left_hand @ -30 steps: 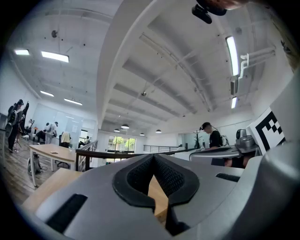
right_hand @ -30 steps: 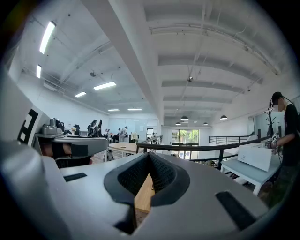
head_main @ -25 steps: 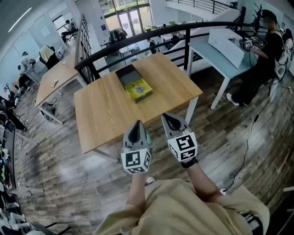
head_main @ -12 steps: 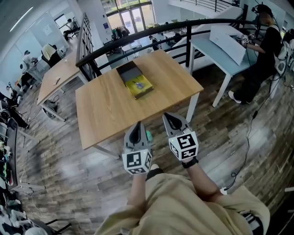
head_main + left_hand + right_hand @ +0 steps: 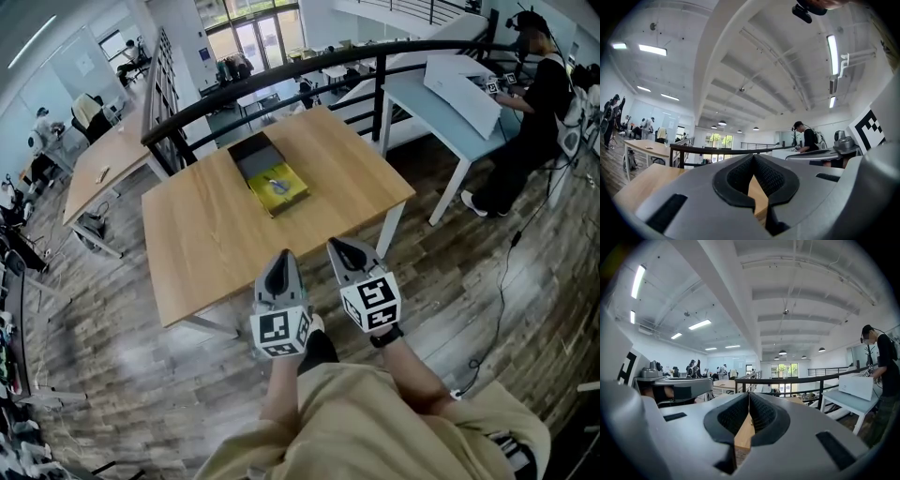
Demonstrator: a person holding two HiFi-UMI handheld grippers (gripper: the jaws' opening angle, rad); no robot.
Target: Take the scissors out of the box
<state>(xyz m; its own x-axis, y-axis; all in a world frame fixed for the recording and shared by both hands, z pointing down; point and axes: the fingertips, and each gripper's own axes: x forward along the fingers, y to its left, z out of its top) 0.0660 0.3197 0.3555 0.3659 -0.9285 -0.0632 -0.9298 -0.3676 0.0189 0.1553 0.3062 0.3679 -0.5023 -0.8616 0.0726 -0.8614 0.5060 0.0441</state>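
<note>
On the wooden table [image 5: 206,234] an open box [image 5: 277,189] lies near the far edge. Its yellow inside holds the small scissors [image 5: 276,183], and its dark lid [image 5: 254,152] lies folded back behind it. Both my grippers hang in front of the table's near edge, well short of the box. The left gripper [image 5: 282,255] is shut with nothing in it, and its pads [image 5: 740,173] meet at the tip. To its right the right gripper [image 5: 338,245] is likewise shut and empty, with its pads [image 5: 761,413] touching. Table wood shows through the slot below each tip.
A black railing [image 5: 281,80] runs behind the table. Another wooden table [image 5: 108,155] stands at the far left. At the right is a pale blue table [image 5: 441,103] with a white box [image 5: 464,89], and a person [image 5: 534,103] stands at it. Plank floor surrounds the table.
Both grippers, side by side and still shut, have sunk a little and drawn closer to the table's near edge. The box and scissors have not moved on the table.
</note>
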